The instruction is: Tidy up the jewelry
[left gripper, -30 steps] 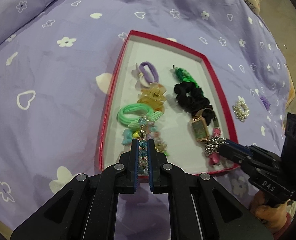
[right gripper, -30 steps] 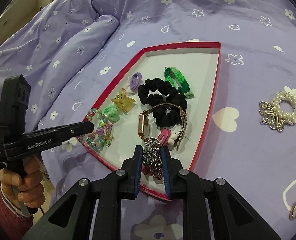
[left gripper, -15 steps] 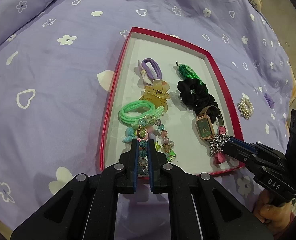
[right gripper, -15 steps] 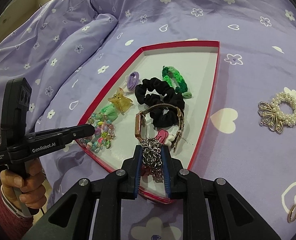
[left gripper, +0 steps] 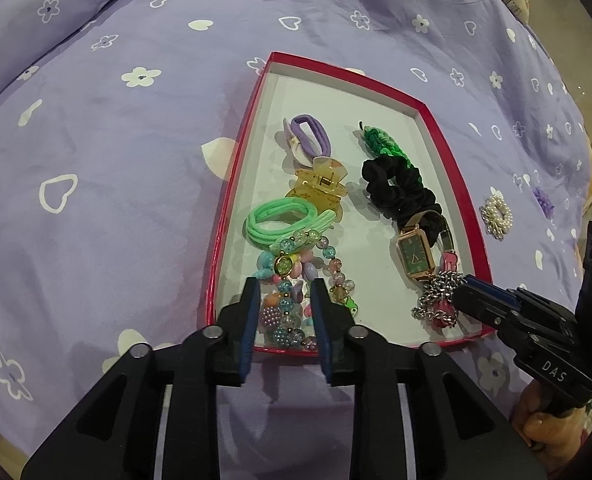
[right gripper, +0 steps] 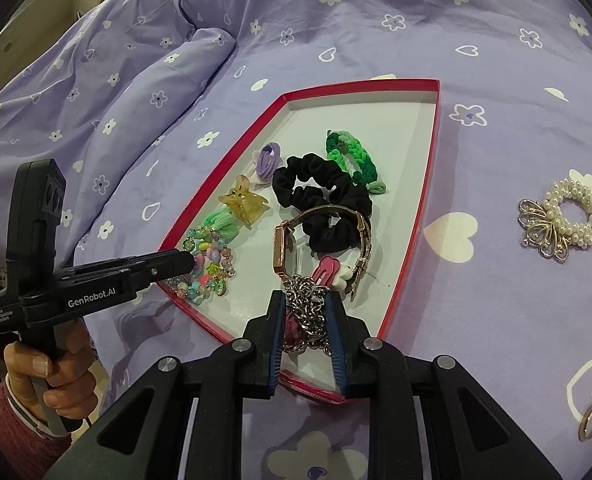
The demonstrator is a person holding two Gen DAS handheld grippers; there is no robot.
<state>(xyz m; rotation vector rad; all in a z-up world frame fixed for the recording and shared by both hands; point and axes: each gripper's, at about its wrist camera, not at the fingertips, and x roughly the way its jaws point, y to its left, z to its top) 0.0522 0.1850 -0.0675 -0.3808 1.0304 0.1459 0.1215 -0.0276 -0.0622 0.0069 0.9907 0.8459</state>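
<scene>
A red-rimmed tray (left gripper: 232, 184) (right gripper: 427, 184) lies on the purple bedspread. It holds a colourful bead bracelet (left gripper: 296, 276) (right gripper: 208, 264), a silver chain (left gripper: 435, 300) (right gripper: 307, 312), a gold watch (left gripper: 415, 258) (right gripper: 284, 248), a black scrunchie (left gripper: 395, 188), a green hair tie (left gripper: 280, 220), an amber claw clip (left gripper: 319, 188), a purple hair tie (left gripper: 307, 136) and a green braid (left gripper: 383, 144). My left gripper (left gripper: 284, 286) (right gripper: 188, 262) is open, its jaws either side of the bead bracelet. My right gripper (right gripper: 305, 300) (left gripper: 461, 286) is part open around the silver chain.
A pearl scrunchie with a silver butterfly (right gripper: 563, 220) (left gripper: 495, 216) lies on the bedspread right of the tray. A gold ring (right gripper: 591, 420) lies at the near right. A small purple item (left gripper: 543, 200) lies beyond the pearls. The duvet bunches up at the left (right gripper: 96, 92).
My left gripper has opened and let go of the bead bracelet, which now lies in the tray. My right gripper's jaws have spread a little around the silver chain.
</scene>
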